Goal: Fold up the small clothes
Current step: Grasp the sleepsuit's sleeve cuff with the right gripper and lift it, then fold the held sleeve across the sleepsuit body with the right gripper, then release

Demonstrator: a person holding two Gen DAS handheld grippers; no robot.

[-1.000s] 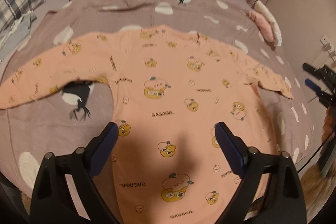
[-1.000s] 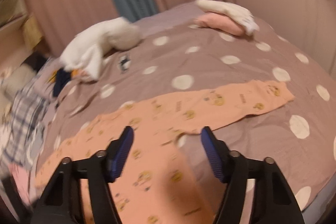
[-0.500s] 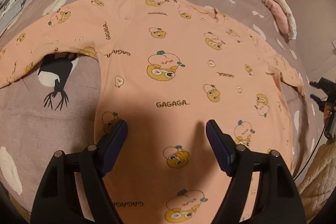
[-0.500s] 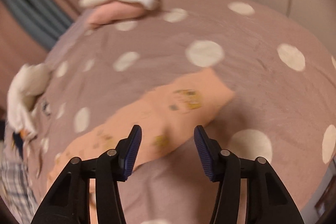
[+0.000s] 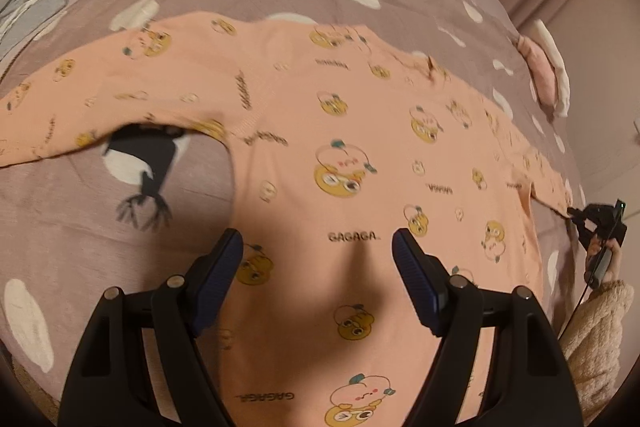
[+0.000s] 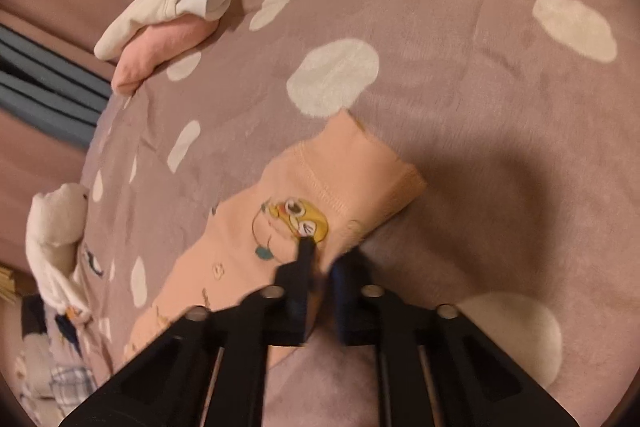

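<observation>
- Right now your right gripper [image 6: 320, 263] is clenched on the cuff end of the peach shirt's sleeve [image 6: 320, 203], low in the middle of the right wrist view; cloth is pinched between the jaws.
- Your left gripper [image 5: 318, 255] hangs released, jaws apart, over the shirt's lower body at the bottom centre of the left wrist view, with nothing between them.
- Spread flat, the peach shirt [image 5: 340, 155] fills the middle of that view on the spotted bedspread [image 5: 100, 227], sleeves out to the left and right edges.
- Expect thin, limp knit: light, soft, not fragile, and it should drape and drag rather than hold shape. Take it at seams, cuffs or hem, where the doubled cloth gives a firmer bite.
- No containers show. Folded pink and white pieces [image 6: 160, 27] sit in the upper left of the right wrist view, well apart from the sleeve.
</observation>
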